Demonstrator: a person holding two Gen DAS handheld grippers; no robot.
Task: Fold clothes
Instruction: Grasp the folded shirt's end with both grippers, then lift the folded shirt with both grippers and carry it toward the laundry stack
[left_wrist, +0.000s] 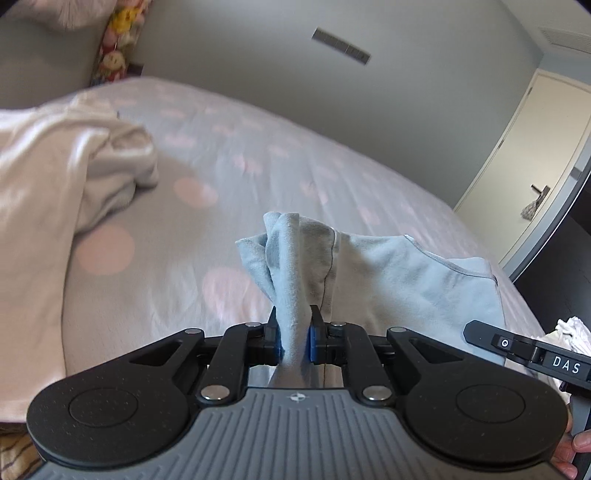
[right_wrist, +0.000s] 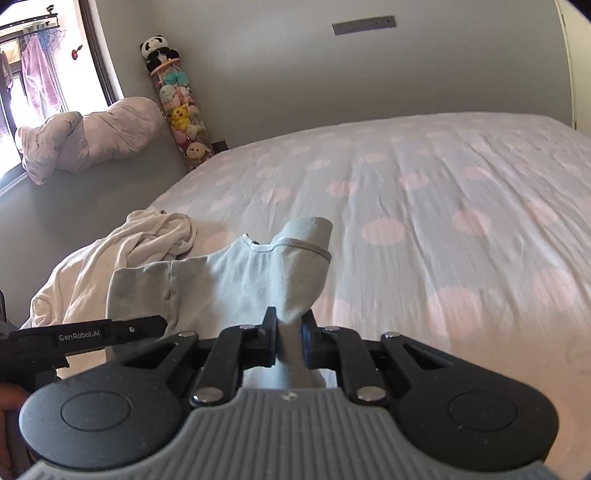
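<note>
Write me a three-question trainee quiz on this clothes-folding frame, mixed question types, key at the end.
1. True or false: both the left gripper and the right gripper have their jaws shut on the light blue shirt.
2. What lies on the bed beside the shirt? A) cream garment B) black jacket C) red towel
3. Fill in: the bedsheet is patterned with pink ____.

Key: 1 true; 2 A; 3 dots
</note>
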